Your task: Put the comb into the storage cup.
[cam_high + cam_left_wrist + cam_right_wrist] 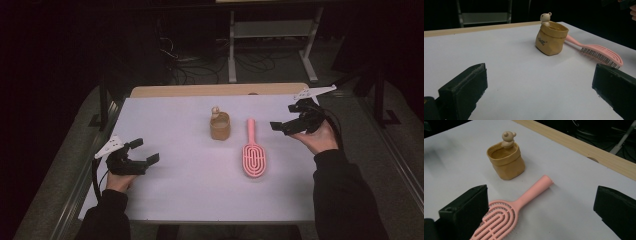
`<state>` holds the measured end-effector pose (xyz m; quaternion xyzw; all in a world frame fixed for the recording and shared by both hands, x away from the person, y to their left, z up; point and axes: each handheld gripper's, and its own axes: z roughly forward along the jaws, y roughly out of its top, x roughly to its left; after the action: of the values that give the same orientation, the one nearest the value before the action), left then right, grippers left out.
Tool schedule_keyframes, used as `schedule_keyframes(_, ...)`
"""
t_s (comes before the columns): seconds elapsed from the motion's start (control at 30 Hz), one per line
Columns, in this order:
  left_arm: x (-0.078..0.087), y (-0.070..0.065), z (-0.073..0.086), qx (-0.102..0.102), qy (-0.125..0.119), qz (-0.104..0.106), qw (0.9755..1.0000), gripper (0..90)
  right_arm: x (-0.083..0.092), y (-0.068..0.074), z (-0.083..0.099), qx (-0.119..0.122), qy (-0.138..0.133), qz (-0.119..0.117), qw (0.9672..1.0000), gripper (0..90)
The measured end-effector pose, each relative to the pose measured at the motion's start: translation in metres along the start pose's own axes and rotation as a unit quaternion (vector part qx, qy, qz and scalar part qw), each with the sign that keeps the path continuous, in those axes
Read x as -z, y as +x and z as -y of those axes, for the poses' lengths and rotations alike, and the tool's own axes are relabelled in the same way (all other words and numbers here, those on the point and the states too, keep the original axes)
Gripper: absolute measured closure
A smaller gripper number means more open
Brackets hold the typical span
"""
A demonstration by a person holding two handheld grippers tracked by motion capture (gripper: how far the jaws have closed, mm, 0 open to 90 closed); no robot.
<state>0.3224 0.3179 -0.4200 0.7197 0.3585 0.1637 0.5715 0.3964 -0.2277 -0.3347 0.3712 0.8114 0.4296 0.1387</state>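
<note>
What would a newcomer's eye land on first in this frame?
The pink hairbrush lies bristles down near the middle of the white table, handle pointing away from the person. Just left of it stands a tan bag-shaped cup with a small bear figure on its rim. The open left gripper and right gripper flank them, both empty.

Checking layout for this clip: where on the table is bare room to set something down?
Bare: the broad stretch between the left tool and the tan pot, and the near strip below the pink brush. Crowded: the centre, where pot and brush lie close, with the right tool beside the brush handle.
</note>
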Motion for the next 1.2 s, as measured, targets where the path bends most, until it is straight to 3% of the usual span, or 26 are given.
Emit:
schedule_keyframes(0.57,-0.001,0.001,0.000,0.003,-0.004,0.002,1.0000,0.0,-0.026,-0.017,0.005,-0.017,0.004,0.004,0.9998,0.0)
schedule_keyframes(0.97,-0.001,0.001,0.000,0.003,-0.005,0.004,1.0000,0.0,-0.047,-0.016,0.005,-0.015,0.006,-0.004,0.9999,1.2)
schedule_keyframes(1.2,-0.001,0.001,0.000,0.004,-0.005,0.005,1.0000,0.0,-0.056,-0.017,0.008,-0.021,0.000,-0.014,0.9997,6.8)
